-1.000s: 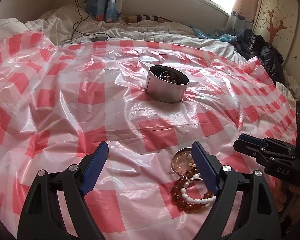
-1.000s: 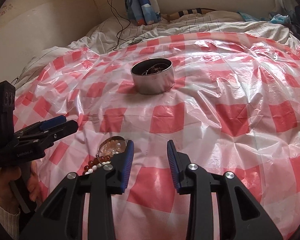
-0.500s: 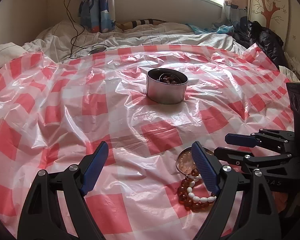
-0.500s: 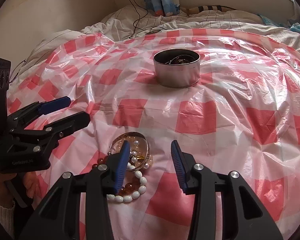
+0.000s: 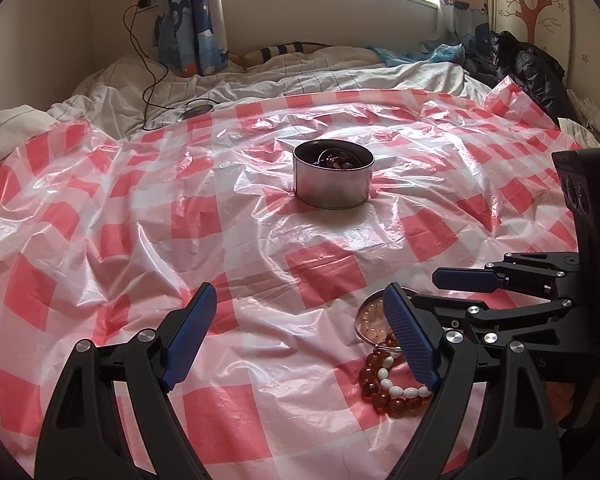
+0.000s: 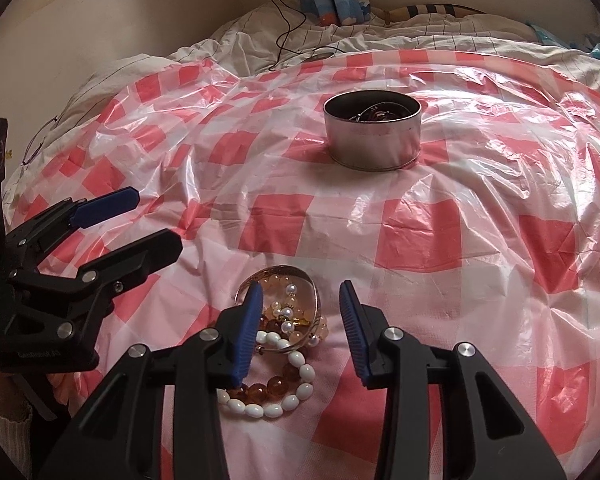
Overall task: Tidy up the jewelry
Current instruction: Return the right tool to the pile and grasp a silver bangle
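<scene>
A heap of jewelry lies on the red-checked plastic sheet (image 5: 180,220): an amber bead bracelet (image 5: 384,400) (image 6: 260,392), a white bead bracelet (image 6: 296,364) and a round metal-rimmed clear dish (image 6: 296,280) (image 5: 370,316) with pearls. My right gripper (image 6: 300,296) hovers over the heap with its jaws closing. The dish and pearls lie between its fingers, but the pads do not press on them. My left gripper (image 5: 300,296) stands wide open just left of the heap, holding nothing. A round metal tin (image 5: 332,180) (image 6: 374,136) with jewelry inside sits farther back.
The sheet covers a bed with rumpled white bedding (image 5: 260,80). A black cable (image 5: 148,60) runs to a small disc on the bedding. A dark jacket (image 5: 528,68) lies at the far right. A sleeve and hand (image 6: 4,412) hold the left gripper.
My right gripper has moved left over the jewelry heap, which now lies between its fingers. The left gripper's view has rolled level and it stays wide open.
</scene>
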